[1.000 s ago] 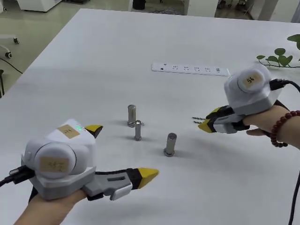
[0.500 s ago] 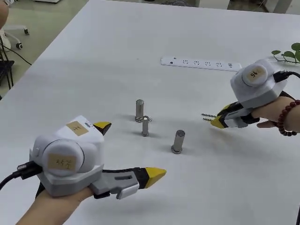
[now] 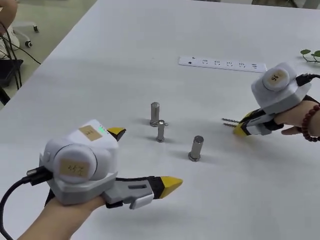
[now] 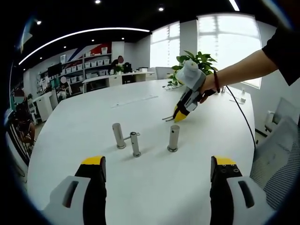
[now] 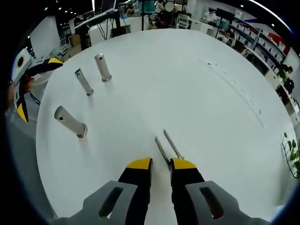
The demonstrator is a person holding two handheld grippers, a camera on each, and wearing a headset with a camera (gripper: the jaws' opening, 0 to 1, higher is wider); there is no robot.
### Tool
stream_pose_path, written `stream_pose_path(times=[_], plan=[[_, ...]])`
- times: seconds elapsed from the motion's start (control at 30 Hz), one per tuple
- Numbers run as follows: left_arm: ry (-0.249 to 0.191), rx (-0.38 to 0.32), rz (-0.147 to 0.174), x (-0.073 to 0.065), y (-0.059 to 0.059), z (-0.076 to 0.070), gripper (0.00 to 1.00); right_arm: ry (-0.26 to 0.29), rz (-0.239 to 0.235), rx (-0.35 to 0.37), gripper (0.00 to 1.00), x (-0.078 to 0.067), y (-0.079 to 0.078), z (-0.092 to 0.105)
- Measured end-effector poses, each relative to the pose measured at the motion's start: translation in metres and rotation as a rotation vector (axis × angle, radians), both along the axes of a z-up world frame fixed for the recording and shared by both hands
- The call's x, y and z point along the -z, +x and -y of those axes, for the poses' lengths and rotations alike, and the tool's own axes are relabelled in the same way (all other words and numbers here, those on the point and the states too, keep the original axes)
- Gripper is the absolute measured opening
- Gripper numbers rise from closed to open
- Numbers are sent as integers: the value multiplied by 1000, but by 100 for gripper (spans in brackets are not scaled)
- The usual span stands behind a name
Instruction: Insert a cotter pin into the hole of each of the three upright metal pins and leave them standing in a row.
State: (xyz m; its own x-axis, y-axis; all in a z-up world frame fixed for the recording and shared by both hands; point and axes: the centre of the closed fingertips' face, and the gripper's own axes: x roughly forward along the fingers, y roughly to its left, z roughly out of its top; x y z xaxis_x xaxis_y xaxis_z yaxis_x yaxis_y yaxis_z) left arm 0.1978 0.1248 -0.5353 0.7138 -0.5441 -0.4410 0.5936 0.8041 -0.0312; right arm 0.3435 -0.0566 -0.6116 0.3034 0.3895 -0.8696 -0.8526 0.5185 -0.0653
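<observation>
Three upright metal pins stand in a slanted row on the white table: the far pin (image 3: 155, 114), the middle pin (image 3: 161, 130) and the near right pin (image 3: 196, 148). A small cotter pin appears to pass through the middle pin's top (image 4: 135, 136). My right gripper (image 3: 242, 129) hovers to the right of the row, shut on a cotter pin (image 5: 166, 144) whose two legs stick out toward the pins (image 3: 229, 121). My left gripper (image 3: 145, 157) sits low at the front left, open wide with nothing between its jaws (image 4: 159, 161); all three pins stand ahead of it.
A white power strip (image 3: 222, 63) lies at the back of the table (image 3: 100, 75). A green plant (image 3: 312, 53) stands at the far right edge. A cable trails from each gripper. Bare tabletop surrounds the pins.
The head camera has shifted, so the whole scene sits a little further right and lower. The right gripper has drifted slightly right of the row, still holding the cotter pin. The pins are unmoved.
</observation>
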Motion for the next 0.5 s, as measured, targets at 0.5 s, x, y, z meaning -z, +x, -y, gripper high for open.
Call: stream_pose_path(times=[0.5], plan=[[-6,-1,6,-3,1,-1,90,-7,-34,24,3,1,-2,-2]])
